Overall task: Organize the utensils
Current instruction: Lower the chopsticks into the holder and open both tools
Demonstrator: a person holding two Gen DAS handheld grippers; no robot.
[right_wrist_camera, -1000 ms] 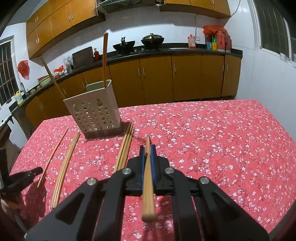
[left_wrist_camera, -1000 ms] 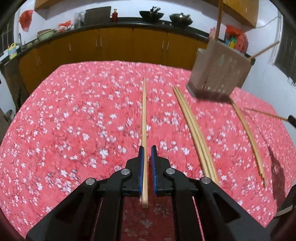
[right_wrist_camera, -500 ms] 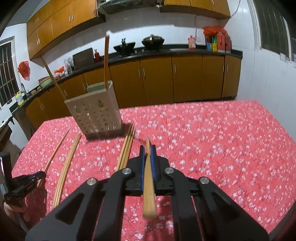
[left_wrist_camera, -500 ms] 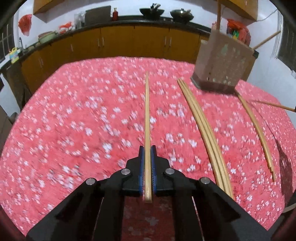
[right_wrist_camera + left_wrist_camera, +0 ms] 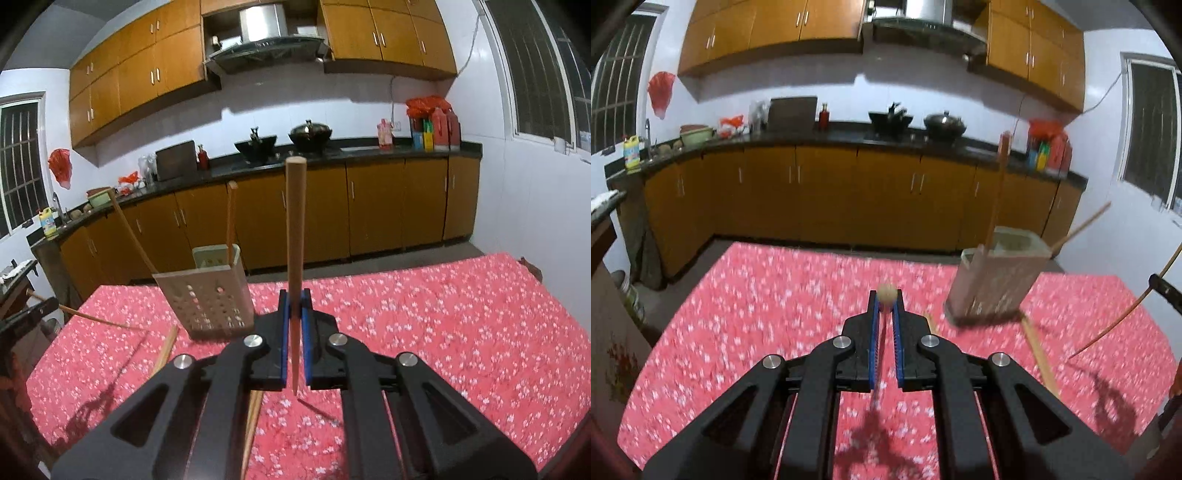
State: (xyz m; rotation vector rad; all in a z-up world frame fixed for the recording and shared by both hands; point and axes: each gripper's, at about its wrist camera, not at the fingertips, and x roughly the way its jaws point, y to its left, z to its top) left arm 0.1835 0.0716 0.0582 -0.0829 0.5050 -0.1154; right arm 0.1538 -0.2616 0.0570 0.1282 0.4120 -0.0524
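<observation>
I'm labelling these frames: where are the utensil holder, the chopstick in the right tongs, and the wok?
utensil holder [image 5: 207, 295]: right wrist view, perforated front wall.
chopstick in the right tongs [image 5: 295, 221]: right wrist view, mid-shaft above the pads.
wok [image 5: 310, 133]: right wrist view, lidded body.

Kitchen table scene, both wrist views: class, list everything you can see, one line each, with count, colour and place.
Flowered tablecloth: one, red and white, covering the table.
Perforated plastic utensil holder: one, beige, far left on the cloth, two chopsticks inside.
Loose wooden chopsticks: several, tan, lying near the holder; exact count unclear.
Woks: two, black, on the counter.
Cabinets: brown, below and above the counter.
Left gripper: black, blue pads, shut on a chopstick.
Right gripper: shut on an upright chopstick.
</observation>
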